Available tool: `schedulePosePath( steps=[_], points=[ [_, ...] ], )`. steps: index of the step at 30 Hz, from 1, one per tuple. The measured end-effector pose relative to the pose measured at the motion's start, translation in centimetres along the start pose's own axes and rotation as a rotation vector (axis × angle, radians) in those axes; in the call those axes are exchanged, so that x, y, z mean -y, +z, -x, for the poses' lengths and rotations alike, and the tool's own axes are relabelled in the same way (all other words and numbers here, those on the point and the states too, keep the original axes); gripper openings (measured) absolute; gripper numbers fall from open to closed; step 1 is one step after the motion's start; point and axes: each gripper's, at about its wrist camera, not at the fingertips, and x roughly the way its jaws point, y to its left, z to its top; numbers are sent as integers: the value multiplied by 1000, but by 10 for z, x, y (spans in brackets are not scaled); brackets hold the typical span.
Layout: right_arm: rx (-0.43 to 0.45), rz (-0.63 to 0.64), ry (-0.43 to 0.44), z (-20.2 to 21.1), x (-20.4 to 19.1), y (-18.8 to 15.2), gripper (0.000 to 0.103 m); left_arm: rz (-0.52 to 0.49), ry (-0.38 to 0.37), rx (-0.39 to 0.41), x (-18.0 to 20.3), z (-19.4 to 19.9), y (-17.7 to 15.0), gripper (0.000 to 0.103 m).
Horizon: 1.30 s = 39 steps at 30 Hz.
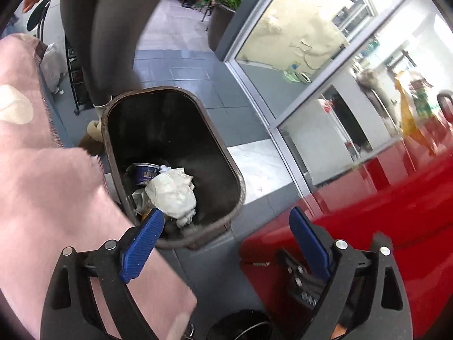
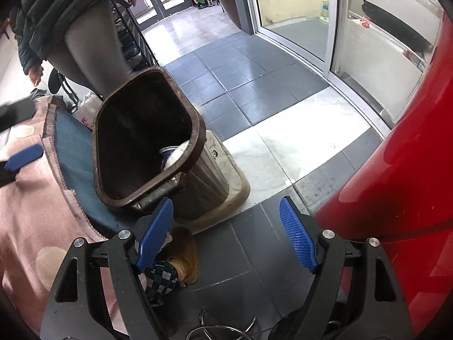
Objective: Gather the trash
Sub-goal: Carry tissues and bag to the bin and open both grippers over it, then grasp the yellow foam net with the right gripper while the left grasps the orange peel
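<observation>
A brown open trash bin [image 1: 113, 119] stands on the floor; in the left wrist view it holds crumpled white paper [image 1: 172, 192] and a dark blue cup [image 1: 145, 171]. My left gripper [image 1: 226, 221] is open and empty, just above the bin's near rim. In the right wrist view the bin [image 2: 99, 147] is up left, with the cup and paper [image 2: 172, 155] showing inside. My right gripper [image 2: 226, 221] is open and empty, over the grey floor to the right of the bin. A blue finger of the left gripper [image 2: 25, 155] shows at the left edge.
A glossy red surface [image 1: 382, 198] lies to the right, also in the right wrist view [image 2: 396, 170]. A pink cloth [image 1: 42, 184] covers the left. A person in grey trousers [image 2: 93, 42] stands behind the bin. Glass doors [image 2: 297, 14] are at the right.
</observation>
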Motion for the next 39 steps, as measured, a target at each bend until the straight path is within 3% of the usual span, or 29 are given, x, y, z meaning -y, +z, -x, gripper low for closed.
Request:
schedulePosePath(
  steps=[6,13,17,22,28,33,39],
  points=[
    [19,60,59,15,-33,7,78,-29,30,72,-7,49,-25,92],
    [59,221,190,47,-113,14,78,42,156,213,-55,122,-51,92],
    [80,356,298,71,-174,19,78,140,246,290,-105,163,-72,92],
    [26,499,449,76,-257,23,78,300,355,328,-174,204,-99,91],
    [-33,682,490,73,-353,21,78,367,479,329,-233,229,-110,88],
    [-102,749,492,58,-408,18,78,424,462,320,-279,236,-104,81],
    [-153,760,439,29,-449,20,75,395,439,279,-302,225,-82,79]
  ],
)
